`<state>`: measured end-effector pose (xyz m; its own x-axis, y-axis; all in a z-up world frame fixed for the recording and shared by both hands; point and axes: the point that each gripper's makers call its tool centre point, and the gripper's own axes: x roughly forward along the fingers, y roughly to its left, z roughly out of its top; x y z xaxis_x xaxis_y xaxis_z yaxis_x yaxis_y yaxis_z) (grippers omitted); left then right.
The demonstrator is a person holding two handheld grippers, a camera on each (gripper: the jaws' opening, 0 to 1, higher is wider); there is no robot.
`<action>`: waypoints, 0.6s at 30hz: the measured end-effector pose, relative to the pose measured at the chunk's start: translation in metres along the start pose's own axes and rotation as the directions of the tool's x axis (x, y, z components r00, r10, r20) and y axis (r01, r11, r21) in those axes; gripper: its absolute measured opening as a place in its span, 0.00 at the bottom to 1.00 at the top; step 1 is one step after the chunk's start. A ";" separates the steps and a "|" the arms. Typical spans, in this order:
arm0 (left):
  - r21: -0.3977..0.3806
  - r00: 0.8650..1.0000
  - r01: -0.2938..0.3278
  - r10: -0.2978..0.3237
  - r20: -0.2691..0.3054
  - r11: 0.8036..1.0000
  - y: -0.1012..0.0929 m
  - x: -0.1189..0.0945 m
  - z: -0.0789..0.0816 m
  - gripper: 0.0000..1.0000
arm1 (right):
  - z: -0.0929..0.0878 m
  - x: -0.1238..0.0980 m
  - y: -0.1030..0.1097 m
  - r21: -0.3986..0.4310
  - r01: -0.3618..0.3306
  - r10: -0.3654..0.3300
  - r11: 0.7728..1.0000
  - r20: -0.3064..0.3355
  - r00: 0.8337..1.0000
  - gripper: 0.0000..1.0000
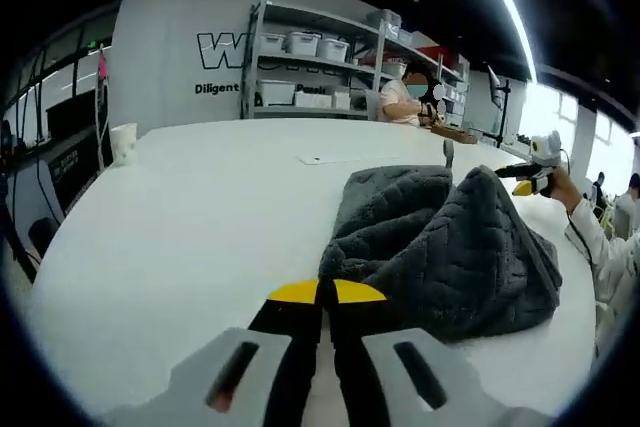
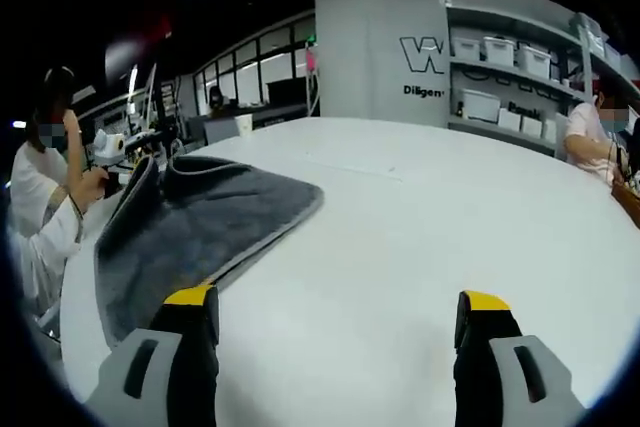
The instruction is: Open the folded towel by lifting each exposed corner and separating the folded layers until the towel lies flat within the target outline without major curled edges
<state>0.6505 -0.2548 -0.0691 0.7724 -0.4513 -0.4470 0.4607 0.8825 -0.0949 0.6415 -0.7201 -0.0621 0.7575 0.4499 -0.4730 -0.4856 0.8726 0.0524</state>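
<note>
- One grey towel (image 1: pixel 440 247) is lying on the big white table (image 1: pixel 180 227). In the left gripper view it is sitting bunched up in a soft heap near the table's near edge, just past the jaw tips.
- In the right gripper view the towel (image 2: pixel 190 217) is looking flatter, with one edge standing up in a fold near the table's far left edge.
- The left gripper (image 1: pixel 327 293) is holding its two yellow-tipped jaws pressed together. They are resting low on the table, just beside the towel, and I cannot tell if they are pinching any cloth.
- The right gripper (image 2: pixel 338 309) is holding its two jaws wide apart, with bare table between them. Its left jaw is sitting right at the towel's near edge.
- One white cup (image 1: pixel 123 142) is standing near the table's far left edge.
- One shelf rack (image 1: pixel 330 62) with white bins is standing behind the table.
- One person (image 1: pixel 405 97) is sitting by the shelves.
</note>
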 end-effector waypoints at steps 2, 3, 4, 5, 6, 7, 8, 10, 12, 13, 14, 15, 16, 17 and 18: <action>0.001 1.000 -0.004 0.005 -0.007 1.000 0.001 0.000 -0.003 0.01 | 0.000 0.000 0.000 0.001 0.000 0.000 1.000 0.001 1.000 0.98; -0.003 1.000 -0.006 0.006 -0.009 1.000 0.002 0.000 -0.004 0.01 | 0.001 0.000 0.000 0.001 0.000 0.000 1.000 0.001 1.000 0.98; -0.010 1.000 -0.008 0.008 -0.011 1.000 0.002 -0.001 -0.005 0.01 | 0.001 0.000 0.000 0.001 0.000 0.000 1.000 0.001 1.000 0.98; -0.012 1.000 -0.008 0.008 -0.009 1.000 0.002 -0.002 -0.005 0.01 | 0.001 0.000 0.000 0.000 0.000 0.000 1.000 0.000 1.000 0.98; -0.015 1.000 -0.010 0.010 -0.008 1.000 0.003 -0.002 -0.005 0.01 | 0.001 0.000 0.000 -0.002 0.000 0.000 1.000 0.000 1.000 0.98; -0.020 1.000 -0.019 0.019 -0.012 1.000 0.005 -0.003 -0.006 0.01 | 0.001 0.000 0.000 -0.002 -0.001 0.001 1.000 0.000 1.000 0.98; -0.020 1.000 -0.025 0.025 -0.015 0.999 0.007 -0.003 -0.006 0.00 | 0.001 0.000 0.000 -0.002 -0.002 0.002 1.000 0.000 1.000 0.98; -0.017 0.999 -0.033 0.033 -0.022 0.999 0.007 -0.005 -0.008 0.00 | 0.001 0.000 0.000 -0.002 -0.003 0.003 1.000 0.000 1.000 0.99; -0.014 0.999 -0.044 0.043 -0.031 0.999 0.008 -0.006 -0.009 0.00 | 0.000 -0.001 0.001 -0.002 -0.004 0.004 1.000 -0.002 1.000 0.99; -0.008 0.998 -0.054 0.054 -0.036 0.998 0.010 -0.007 -0.010 0.00 | 0.000 0.000 0.001 -0.002 -0.004 0.004 1.000 -0.003 1.000 0.99; 0.010 0.993 -0.108 0.109 -0.049 0.994 0.019 -0.011 -0.012 0.00 | 0.000 -0.001 0.001 -0.002 -0.004 0.004 1.000 -0.003 1.000 0.99; 0.030 0.987 -0.143 0.145 -0.069 0.989 0.026 -0.014 -0.014 0.00 | 0.000 -0.001 0.001 -0.002 -0.005 0.005 1.000 -0.003 1.000 0.99; 0.046 0.983 -0.163 0.167 -0.080 0.985 0.031 -0.017 -0.016 0.00 | 0.000 -0.001 0.001 -0.003 -0.005 0.005 1.000 -0.003 1.000 0.99; 0.030 0.987 -0.144 0.146 -0.067 0.989 0.028 -0.018 -0.015 0.00 | 0.001 -0.001 0.001 -0.003 -0.005 0.005 1.000 -0.004 1.000 0.99; 0.001 0.991 -0.127 0.127 -0.048 0.992 0.025 -0.019 -0.014 0.00 | 0.001 -0.001 0.001 -0.003 -0.006 0.006 1.000 -0.004 1.000 0.99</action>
<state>0.6413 -0.2223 -0.0752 0.8028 -0.3286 -0.4976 0.3592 0.9325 -0.0362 0.6408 -0.7191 -0.0612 0.7531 0.4540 -0.4761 -0.4911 0.8695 0.0524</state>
